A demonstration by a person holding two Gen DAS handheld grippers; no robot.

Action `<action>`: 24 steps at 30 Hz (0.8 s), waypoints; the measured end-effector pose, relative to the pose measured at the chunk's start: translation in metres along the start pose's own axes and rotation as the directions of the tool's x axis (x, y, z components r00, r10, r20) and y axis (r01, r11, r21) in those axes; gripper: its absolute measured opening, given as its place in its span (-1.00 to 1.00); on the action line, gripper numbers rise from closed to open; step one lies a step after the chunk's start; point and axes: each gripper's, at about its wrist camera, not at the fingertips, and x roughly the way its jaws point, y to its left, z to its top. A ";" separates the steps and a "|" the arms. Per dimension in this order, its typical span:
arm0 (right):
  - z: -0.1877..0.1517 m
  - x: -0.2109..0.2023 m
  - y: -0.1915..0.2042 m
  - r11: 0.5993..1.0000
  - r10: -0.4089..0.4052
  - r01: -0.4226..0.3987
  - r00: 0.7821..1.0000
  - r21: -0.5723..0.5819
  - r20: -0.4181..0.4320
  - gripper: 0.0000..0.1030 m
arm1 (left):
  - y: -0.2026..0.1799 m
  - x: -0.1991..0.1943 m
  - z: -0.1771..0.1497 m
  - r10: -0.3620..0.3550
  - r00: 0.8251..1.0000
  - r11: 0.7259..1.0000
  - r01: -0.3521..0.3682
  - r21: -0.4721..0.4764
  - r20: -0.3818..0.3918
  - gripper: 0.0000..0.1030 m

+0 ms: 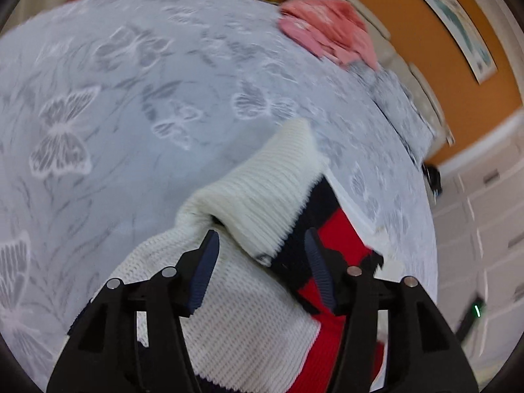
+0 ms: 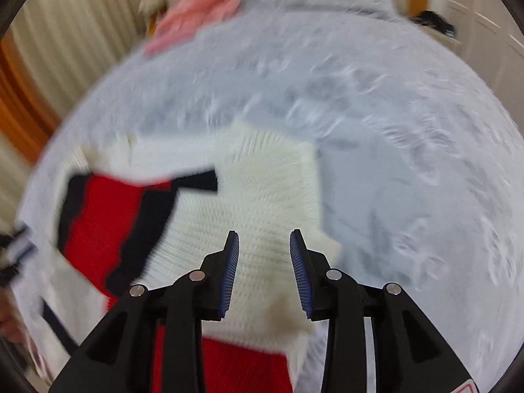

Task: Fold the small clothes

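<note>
A small knit sweater [image 1: 262,203], white with red and dark navy bands, lies on a bed with a pale butterfly-print cover [image 1: 131,98]. In the left wrist view my left gripper [image 1: 262,262] is open, its jaws wide apart over the sweater, with a folded white ribbed part between and beyond the fingertips. In the right wrist view the sweater [image 2: 255,196] lies spread below my right gripper [image 2: 264,262], which is open above its white part. The red and navy section [image 2: 108,216] sits to the left. Both views are blurred.
A pile of pink clothes [image 1: 327,29] lies at the far edge of the bed, also in the right wrist view [image 2: 203,9]. An orange wall with a framed picture [image 1: 458,23] and white drawers [image 1: 484,229] stand to the right. A dark object [image 2: 432,23] sits beyond the bed.
</note>
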 end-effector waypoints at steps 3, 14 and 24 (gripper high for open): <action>0.008 0.013 -0.005 0.995 -0.069 0.070 0.997 0.066 -0.016 -0.81 | -0.019 0.001 -0.004 0.075 0.997 0.987 -0.077 0.140 0.016 0.04; 0.058 0.025 0.184 0.934 0.303 -0.305 0.952 -0.185 -0.042 0.00 | -0.010 -0.001 -0.030 0.102 0.994 0.982 -0.093 0.165 -0.042 0.17; 0.084 0.031 0.227 0.954 0.111 -0.076 0.988 -0.289 0.107 -0.80 | 0.027 -0.019 -0.026 0.143 0.989 0.974 -0.133 0.183 -0.039 0.17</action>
